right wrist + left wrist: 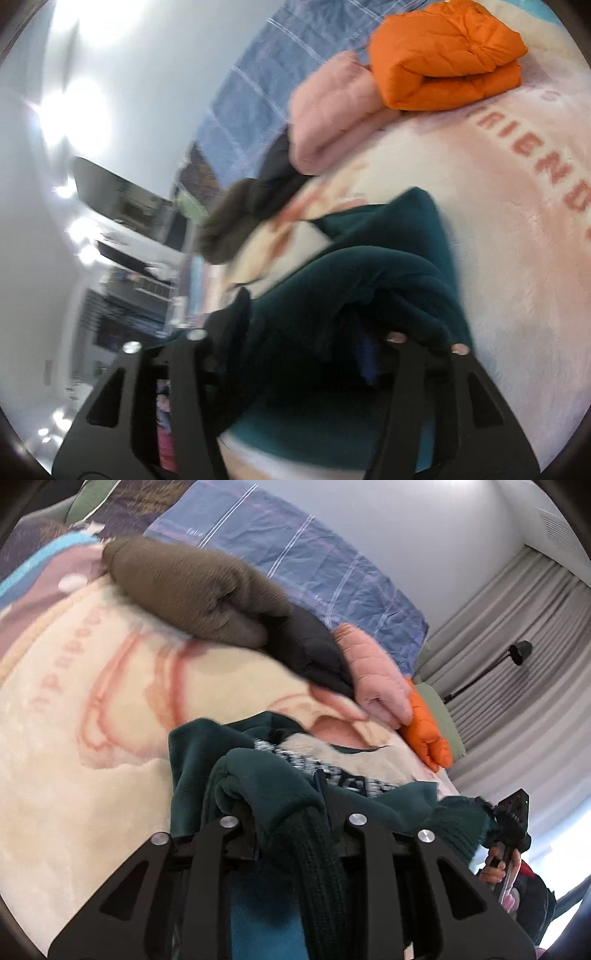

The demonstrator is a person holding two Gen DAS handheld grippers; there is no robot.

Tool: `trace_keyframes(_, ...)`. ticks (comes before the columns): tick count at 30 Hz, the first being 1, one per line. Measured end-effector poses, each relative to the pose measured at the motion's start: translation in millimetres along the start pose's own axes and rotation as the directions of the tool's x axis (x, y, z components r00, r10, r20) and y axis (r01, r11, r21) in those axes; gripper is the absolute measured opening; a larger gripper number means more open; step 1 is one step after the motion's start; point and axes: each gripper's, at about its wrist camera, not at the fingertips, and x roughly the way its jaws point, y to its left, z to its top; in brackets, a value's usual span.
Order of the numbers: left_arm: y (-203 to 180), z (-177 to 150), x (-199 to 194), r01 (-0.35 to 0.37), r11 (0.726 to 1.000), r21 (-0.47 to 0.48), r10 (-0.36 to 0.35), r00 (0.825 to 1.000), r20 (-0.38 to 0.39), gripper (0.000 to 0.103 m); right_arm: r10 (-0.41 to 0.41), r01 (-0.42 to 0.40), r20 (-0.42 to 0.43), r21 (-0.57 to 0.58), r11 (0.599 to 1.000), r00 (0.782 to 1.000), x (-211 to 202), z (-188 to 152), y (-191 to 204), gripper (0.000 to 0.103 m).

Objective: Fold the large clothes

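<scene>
A dark green fleece sweater (266, 782) with a cream panel and ribbed cuffs hangs bunched over the cream blanket (74, 738). My left gripper (291, 830) is shut on the sweater's green fabric, which drapes over its fingers and hides the tips. My right gripper (295, 354) is shut on another part of the same sweater (369, 273), its tips buried in the cloth. The right gripper and the hand holding it also show at the right edge of the left wrist view (508, 827).
Folded clothes lie in a row at the back of the bed: a brown fleece (192, 587), a black jacket (310, 646), a pink puffer (332, 110) and an orange puffer (443, 55). A blue checked quilt (314, 561) lies behind them. Grey curtains (517, 657) hang at the right.
</scene>
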Motion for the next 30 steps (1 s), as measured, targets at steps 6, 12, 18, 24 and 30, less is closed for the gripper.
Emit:
trace_keyframes(6, -37.1, -1.0, -48.5, 0.035, 0.993, 0.113, -0.039, 0.999, 0.034, 0.037, 0.041, -0.039, 0.028, -0.076, 0.996, 0.999, -26.9, -10.2, 31.4, 0.071)
trace_keyframes(12, -40.9, -0.3, -57.6, 0.052, 0.994, 0.096, -0.054, 0.999, 0.011, 0.044, 0.15, -0.151, 0.034, 0.034, 0.988, 0.988, -35.1, -1.1, 27.4, 0.078)
trace_keyframes(18, -33.9, 10.3, -50.0, 0.083, 0.996, 0.043, -0.081, 0.995, -0.05, 0.051, 0.035, -0.032, 0.065, -0.046, 0.998, 0.997, -32.2, 0.2, 37.7, 0.078)
trace_keyframes(24, -42.7, 22.8, -32.7, 0.038, 0.998, 0.05, -0.032, 0.993, -0.114, 0.058, -0.262, 0.31, 0.3, -0.124, 0.943, 0.917, -41.0, 1.7, 48.6, 0.085)
trace_keyframes(30, -46.4, 29.4, -32.7, 0.059, 0.998, 0.035, -0.055, 0.991, -0.124, 0.063, -0.274, 0.395, 0.306, -0.47, 0.789, 0.912, -28.1, -41.0, 100.8, 0.086)
